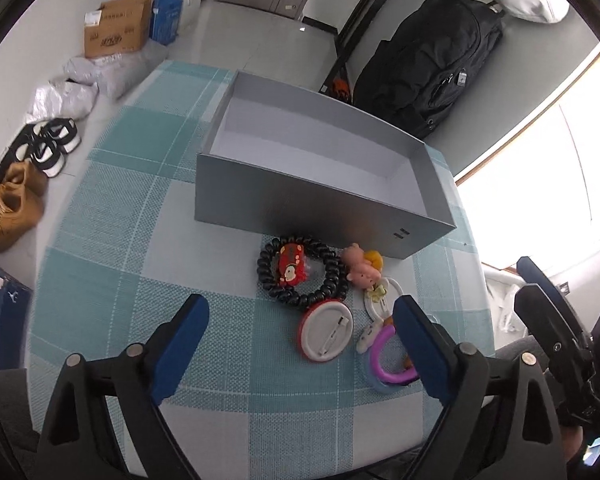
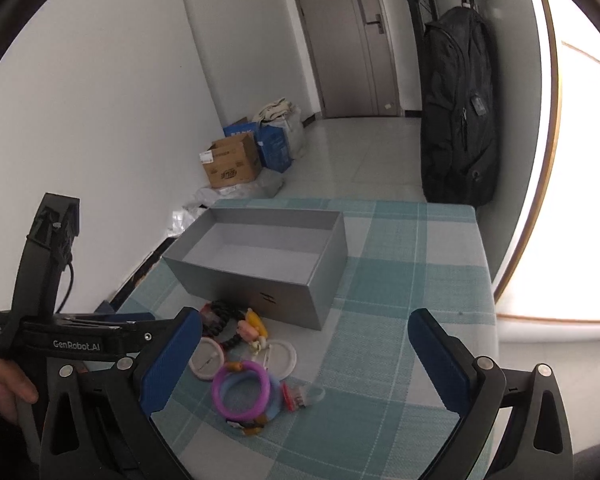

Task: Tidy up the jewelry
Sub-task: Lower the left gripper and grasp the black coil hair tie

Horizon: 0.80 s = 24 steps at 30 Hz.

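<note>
Fingers of left gripper (image 1: 300,320) and right gripper (image 2: 306,338) wide apart, empty, above trinkets (image 1: 324,296) beside grey box (image 1: 300,196).

My left hand-held gripper (image 1: 300,320) tilts steeply downward, its two blue-padded fingers (image 1: 182,344) spread wide with nothing between the pads. My right hand-held gripper (image 2: 304,348) slants down more gently, and its blue fingers (image 2: 172,360) also stand wide apart, gripping nothing. From the right wrist view, the black body of my left tool crosses the lower left, and my left hand (image 2: 4,384) wraps its handle at the picture's edge. From the left wrist view, the black frame of my right tool shows at the far right edge.
</note>
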Tool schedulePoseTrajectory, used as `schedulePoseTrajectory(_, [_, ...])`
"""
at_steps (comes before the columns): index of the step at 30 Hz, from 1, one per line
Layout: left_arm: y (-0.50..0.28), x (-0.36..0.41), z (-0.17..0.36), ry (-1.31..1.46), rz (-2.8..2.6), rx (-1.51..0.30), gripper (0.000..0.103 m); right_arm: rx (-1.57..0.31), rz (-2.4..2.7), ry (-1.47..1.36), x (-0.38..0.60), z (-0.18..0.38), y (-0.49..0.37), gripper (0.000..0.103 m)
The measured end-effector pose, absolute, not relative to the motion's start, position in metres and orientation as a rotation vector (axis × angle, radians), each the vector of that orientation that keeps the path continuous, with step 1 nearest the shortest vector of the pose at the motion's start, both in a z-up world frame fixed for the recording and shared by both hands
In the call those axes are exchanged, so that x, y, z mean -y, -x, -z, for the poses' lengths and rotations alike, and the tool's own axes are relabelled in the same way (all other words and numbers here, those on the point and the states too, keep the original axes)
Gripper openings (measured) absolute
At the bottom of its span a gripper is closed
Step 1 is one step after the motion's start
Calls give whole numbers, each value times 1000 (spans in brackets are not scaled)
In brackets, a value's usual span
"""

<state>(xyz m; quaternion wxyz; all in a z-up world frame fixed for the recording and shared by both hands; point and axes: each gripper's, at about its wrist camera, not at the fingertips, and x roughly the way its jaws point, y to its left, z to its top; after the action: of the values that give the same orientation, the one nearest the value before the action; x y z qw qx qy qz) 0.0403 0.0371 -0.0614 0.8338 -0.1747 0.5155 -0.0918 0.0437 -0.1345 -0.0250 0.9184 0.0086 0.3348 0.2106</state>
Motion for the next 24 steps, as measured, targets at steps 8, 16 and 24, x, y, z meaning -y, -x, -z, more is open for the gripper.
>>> schedulePoseTrajectory(8, [-60,-35,64,327,201,-1116,87,-709,-445,-24,130,28,-51,103])
schedulePoseTrajectory(16, [-66,-30,75,248,176,-1165,67,-710,-443,-29,132,28,-52,103])
schedulePoseTrajectory(24, [-63,-23,74,179,187,-1160,42,-714,-442,-54,136,27,-53,103])
